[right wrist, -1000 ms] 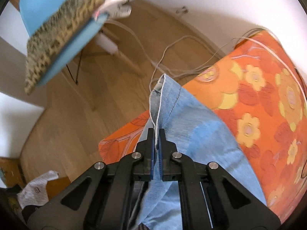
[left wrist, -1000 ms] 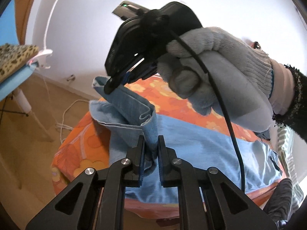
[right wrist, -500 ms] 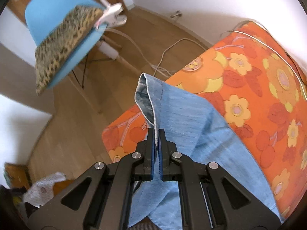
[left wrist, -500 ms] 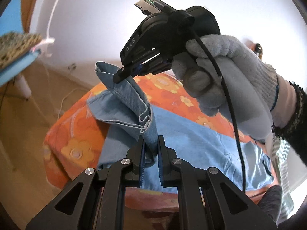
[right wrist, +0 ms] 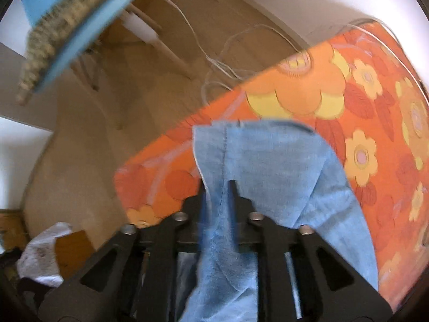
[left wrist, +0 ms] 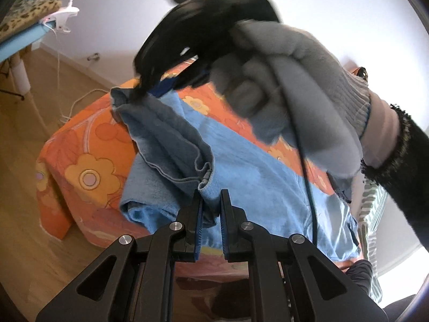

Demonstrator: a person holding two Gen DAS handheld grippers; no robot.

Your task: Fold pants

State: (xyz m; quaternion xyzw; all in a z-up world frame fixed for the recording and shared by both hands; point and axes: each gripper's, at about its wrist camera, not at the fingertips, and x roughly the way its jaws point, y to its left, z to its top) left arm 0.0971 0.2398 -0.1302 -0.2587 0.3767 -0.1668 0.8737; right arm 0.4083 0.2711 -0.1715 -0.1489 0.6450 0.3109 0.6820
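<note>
1. The blue pants (left wrist: 257, 177) are spread over the orange flowered bench (left wrist: 80, 158).
2. A hem fold is kept pinched by the left tool (left wrist: 210, 205).
3. The right tool (right wrist: 216, 187) is being opened, cloth still hung between its jaws.

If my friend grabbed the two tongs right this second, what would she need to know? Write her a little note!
Left tongs: shut on a bunched hem of the blue pants.
Right tongs: opening, with the other hem corner between the fingers but no longer pinched. A gloved hand holds them.
Where things are: the pants lie across the orange flowered cushion, their hem end lifted and folded back over the rest.
Done: the hem end is brought over and lowered close to the fabric below.
Left: free the left hem too, flatten the fold, and probably fold once more.
</note>
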